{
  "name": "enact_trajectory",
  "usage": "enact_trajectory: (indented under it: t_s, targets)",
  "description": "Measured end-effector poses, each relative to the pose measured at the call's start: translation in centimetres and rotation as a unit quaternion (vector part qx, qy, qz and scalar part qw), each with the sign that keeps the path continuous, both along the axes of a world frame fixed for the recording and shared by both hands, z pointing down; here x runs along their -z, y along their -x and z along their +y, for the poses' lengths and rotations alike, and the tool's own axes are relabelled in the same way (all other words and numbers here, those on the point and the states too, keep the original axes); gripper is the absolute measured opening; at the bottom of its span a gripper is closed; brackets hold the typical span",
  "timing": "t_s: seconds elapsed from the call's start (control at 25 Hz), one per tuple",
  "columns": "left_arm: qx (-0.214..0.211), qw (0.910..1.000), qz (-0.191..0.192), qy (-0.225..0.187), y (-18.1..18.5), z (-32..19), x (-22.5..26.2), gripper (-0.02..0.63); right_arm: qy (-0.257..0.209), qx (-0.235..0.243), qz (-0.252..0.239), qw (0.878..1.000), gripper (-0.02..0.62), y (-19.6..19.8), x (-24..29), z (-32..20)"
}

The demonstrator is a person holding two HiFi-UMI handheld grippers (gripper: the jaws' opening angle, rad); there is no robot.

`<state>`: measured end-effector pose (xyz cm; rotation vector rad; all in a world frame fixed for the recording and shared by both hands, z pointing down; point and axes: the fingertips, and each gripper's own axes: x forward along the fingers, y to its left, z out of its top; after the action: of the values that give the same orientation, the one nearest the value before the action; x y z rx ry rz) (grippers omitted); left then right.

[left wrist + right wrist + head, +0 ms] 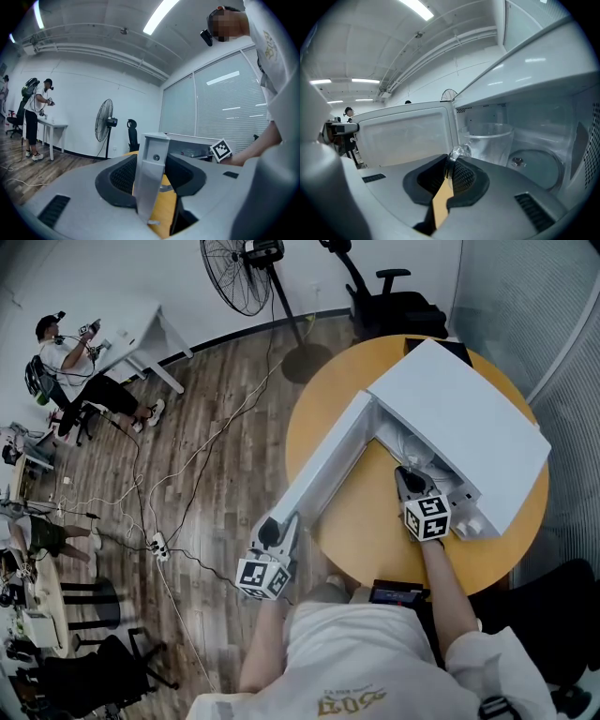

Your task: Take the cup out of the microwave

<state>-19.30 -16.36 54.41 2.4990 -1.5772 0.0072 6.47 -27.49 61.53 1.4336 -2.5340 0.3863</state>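
Note:
A white microwave (469, 418) stands on a round yellow table (366, 531) with its door (328, 460) swung wide open. A clear glass cup (487, 143) sits at the mouth of the cavity, left of the glass turntable (536, 164). My right gripper (451, 171) is shut on the cup's clear handle (457, 152); from above it (410, 479) reaches into the opening. My left gripper (152, 176) is closed on the free edge of the door (151, 164), out beyond the table's rim (277, 529).
A black device (398, 593) lies at the table's near edge. Cables (187, 484) run over the wooden floor at left. A standing fan (234, 273) and an office chair (394, 301) are behind the table. A person (70, 357) sits by a white desk at far left.

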Motion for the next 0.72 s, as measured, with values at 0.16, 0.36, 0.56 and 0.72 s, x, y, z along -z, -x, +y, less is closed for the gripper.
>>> enact_trajectory:
  t_s: [0.16, 0.36, 0.56, 0.72]
  targets:
    - [0.000, 1.0000, 0.002, -0.001, 0.0, 0.1, -0.1, 0.201, 0.002, 0.023, -0.005, 1.000, 0.018, 1.0, -0.2, 0.9]
    - [0.001, 1.0000, 0.003, -0.001, 0.0, 0.0, -0.1, 0.201, 0.004, 0.052, -0.006, 0.999, 0.018, 2.3, -0.3, 1.8]
    - [0.000, 1.0000, 0.004, -0.001, 0.0, 0.0, -0.2, 0.201, 0.003, 0.081, -0.007, 0.997, 0.018, 3.4, -0.8, 2.8]
    - [0.002, 1.0000, 0.005, 0.000, -0.1, 0.0, -0.3, 0.201, 0.005, 0.113, -0.011, 0.994, 0.018, 4.5, -1.2, 3.9]
